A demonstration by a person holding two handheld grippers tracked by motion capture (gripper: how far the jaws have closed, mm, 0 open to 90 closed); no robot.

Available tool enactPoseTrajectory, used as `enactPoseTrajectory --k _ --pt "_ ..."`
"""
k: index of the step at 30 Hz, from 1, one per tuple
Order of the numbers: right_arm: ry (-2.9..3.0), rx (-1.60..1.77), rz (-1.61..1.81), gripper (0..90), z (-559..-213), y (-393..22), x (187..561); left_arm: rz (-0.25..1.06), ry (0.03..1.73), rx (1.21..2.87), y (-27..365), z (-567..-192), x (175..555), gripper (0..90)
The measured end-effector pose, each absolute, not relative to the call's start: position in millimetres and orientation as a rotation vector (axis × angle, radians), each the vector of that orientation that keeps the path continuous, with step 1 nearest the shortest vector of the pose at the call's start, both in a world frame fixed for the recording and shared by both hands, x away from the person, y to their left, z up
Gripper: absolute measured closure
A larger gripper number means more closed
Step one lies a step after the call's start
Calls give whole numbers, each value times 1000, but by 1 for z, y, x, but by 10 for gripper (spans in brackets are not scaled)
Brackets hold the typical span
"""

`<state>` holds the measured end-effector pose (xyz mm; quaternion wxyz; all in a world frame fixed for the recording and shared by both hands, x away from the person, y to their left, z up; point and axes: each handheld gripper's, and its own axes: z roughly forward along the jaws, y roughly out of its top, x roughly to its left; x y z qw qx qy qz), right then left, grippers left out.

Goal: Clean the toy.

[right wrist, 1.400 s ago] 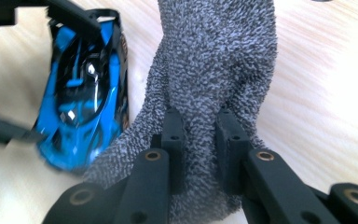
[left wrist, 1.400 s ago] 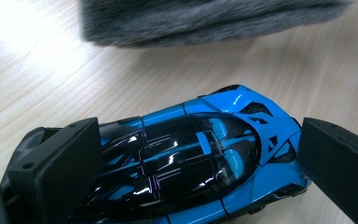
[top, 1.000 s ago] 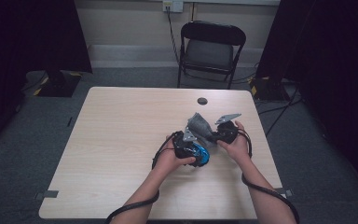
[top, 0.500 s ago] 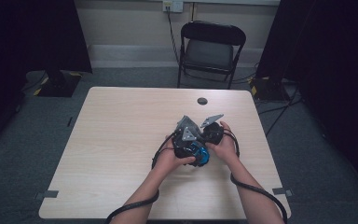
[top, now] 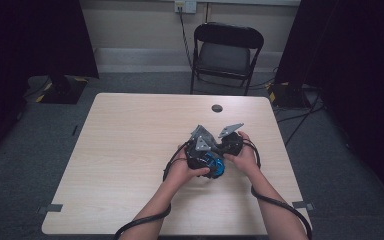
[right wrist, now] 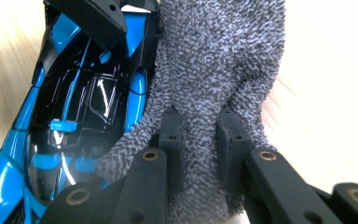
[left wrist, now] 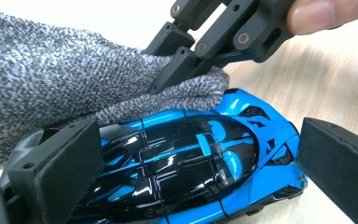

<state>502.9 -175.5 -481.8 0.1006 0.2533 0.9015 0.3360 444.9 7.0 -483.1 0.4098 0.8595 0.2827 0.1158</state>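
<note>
Two grippers meet near the front right part of the table point(top: 130, 150), one in each of the person's hands. My left gripper point(left wrist: 200, 168) has its jaws on either end of a blue and black toy car point(left wrist: 191, 163), one black pad at the tail, the other at the nose; from its own camera I cannot tell for sure whether the pads press the car or only bracket it. The car lies on the tabletop, seen from above as a blue spot point(top: 214, 164) between the two hands.

My right gripper point(right wrist: 199, 140) is pinched tight on a fold of speckled grey cloth point(right wrist: 214, 70). The cloth hangs from the jaws and rests against the car's side and roof. In the left gripper view that same gripper point(left wrist: 186, 65) comes in from above, and a fingertip point(left wrist: 326, 14) of the right hand shows at the top edge.

Farther across the pale wood sits a small dark round grommet point(top: 217, 108). Beyond the far edge stands a black folding chair point(top: 227, 55) against the wall, on grey carpet.
</note>
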Motion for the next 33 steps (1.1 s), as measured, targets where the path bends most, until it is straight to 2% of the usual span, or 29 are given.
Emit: enactPoseTrajectory --k 33 --pt "2652 795 1018 752 -482 -202 486 305 712 2176 6 -483 444 0"
